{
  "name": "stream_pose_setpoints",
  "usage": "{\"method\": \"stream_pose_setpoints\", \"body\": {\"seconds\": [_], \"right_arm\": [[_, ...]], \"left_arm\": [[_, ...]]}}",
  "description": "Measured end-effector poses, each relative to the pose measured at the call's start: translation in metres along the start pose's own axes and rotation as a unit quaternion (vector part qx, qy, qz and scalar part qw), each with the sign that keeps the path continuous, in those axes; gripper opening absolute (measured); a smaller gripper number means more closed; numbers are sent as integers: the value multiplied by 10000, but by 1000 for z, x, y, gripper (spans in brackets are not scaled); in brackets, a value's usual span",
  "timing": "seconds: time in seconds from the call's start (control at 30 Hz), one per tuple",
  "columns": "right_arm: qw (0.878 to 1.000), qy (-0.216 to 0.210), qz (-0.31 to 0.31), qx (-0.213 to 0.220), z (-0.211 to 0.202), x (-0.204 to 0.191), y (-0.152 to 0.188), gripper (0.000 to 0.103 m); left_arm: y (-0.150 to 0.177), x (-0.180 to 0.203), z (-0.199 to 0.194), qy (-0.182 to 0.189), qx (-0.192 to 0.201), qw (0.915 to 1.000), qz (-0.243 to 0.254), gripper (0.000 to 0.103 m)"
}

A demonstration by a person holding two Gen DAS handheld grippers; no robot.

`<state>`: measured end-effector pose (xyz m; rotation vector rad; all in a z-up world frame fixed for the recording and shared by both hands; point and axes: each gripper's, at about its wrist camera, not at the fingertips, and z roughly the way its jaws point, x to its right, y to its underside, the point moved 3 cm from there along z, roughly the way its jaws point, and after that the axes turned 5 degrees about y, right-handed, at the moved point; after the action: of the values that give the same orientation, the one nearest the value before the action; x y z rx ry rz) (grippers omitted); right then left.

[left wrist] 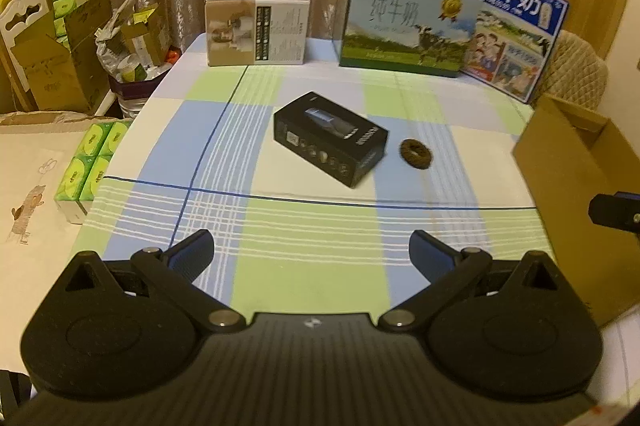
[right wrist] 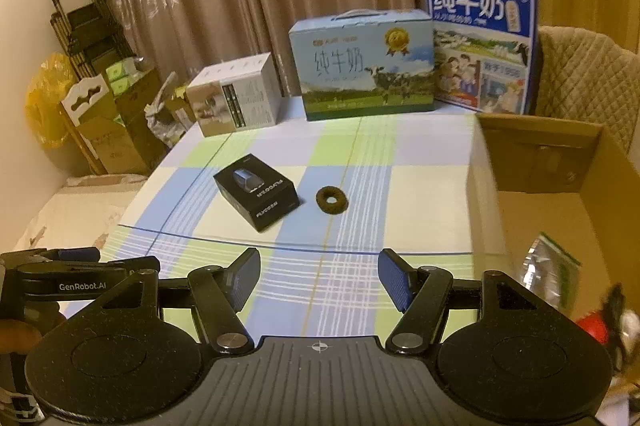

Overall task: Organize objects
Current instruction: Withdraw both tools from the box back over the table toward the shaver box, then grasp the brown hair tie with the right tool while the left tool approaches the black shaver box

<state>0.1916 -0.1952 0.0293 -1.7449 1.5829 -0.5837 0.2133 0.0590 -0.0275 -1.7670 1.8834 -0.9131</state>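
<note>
A black product box [left wrist: 330, 138] lies flat on the checked tablecloth [left wrist: 280, 226], with a brown ring-shaped hair tie [left wrist: 417, 153] just to its right. Both also show in the right wrist view: the box [right wrist: 258, 192] and the hair tie [right wrist: 331, 200]. My left gripper [left wrist: 311, 253] is open and empty, above the near part of the table. My right gripper [right wrist: 319, 277] is open and empty, beside an open cardboard box [right wrist: 560, 186] on the right. That box holds a silver-green packet [right wrist: 554, 268] and a red item [right wrist: 594, 326].
Two milk cartons [left wrist: 404, 22] [left wrist: 516, 30] and a white box [left wrist: 256, 26] stand along the table's far edge. Cardboard boxes and green tissue packs [left wrist: 90, 162] crowd the floor on the left. A padded chair [right wrist: 580, 74] stands behind the cardboard box.
</note>
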Motion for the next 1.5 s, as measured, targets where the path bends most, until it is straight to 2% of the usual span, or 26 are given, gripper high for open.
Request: {"method": "stream_pose_setpoints", "body": {"seconds": [0.4, 0.67, 0.83, 1.07, 1.2, 1.27, 1.33, 1.4, 1.5], "right_arm": [[9997, 58, -195, -157, 109, -2, -2, 62], [9991, 60, -415, -66, 171, 1, -13, 62], [9983, 64, -580, -35, 209, 2, -20, 55], [9962, 100, -864, -70, 252, 2, -20, 52], [9941, 117, -1075, -38, 265, 0, -15, 44], [9941, 113, -1083, -1, 266, 0, -16, 36], [9941, 113, -1074, -1, 267, -1, -17, 21], [9939, 102, -1096, -5, 267, -3, -20, 16], [9943, -64, -1064, 68, 264, -8, -22, 15]], "left_arm": [[-12, -25, 77, -151, 1, 9999, -54, 102], [-25, -35, 121, -185, 79, 9997, -153, 102], [-37, -36, 136, -153, 170, 9994, -248, 102], [-38, -40, 147, -40, 152, 9993, -332, 102], [-36, -44, 150, -41, 124, 9991, -392, 102], [-35, -45, 150, -26, 120, 9991, -411, 102], [-35, -46, 150, -12, 111, 9989, -445, 102], [-34, -47, 150, -1, 110, 9990, -439, 102], [-34, -49, 150, 25, 108, 9989, -465, 102]]}}
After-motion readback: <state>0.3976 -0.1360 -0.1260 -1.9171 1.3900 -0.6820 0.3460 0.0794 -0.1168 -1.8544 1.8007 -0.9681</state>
